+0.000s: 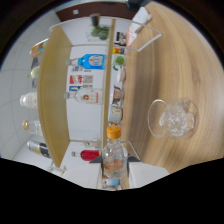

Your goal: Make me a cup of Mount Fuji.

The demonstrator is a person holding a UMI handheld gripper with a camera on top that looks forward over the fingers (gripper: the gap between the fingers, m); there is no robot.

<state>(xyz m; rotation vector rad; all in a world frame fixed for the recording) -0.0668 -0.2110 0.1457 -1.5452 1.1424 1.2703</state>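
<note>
Nearest the camera, a clear bottle (114, 157) with an orange cap (114, 131) is seen lying along the line of view, its cap pointing away. It is flanked by the dark tips of the gripper (115, 161), one showing at each side of the bottle's body. Whether both tips actually press on the glass cannot be told, since most of the fingers are lost in the black band below; the jaws are set about as wide as the bottle and no wider. A pale label with some orange on it is made out on the bottle's body.

To the right of the bottle and a little beyond it, a stemless glass (172, 118) filled with ice is seen on the wooden counter (170, 65), well apart from the bottle and from the fingers.

Just left of the bottle's cap, a dark red bottle (90, 154) is seen against a white shelf back. Beyond the cap, a narrow wooden divider (108, 75) runs away from the bottle. Further on, left of that divider, a bottle with a red-and-white label (86, 96) is seen, and beyond it a blue bottle (92, 61). Farthest out on the left, past a broad wooden panel (54, 95), more bottles are glimpsed, too small to be told apart.
</note>
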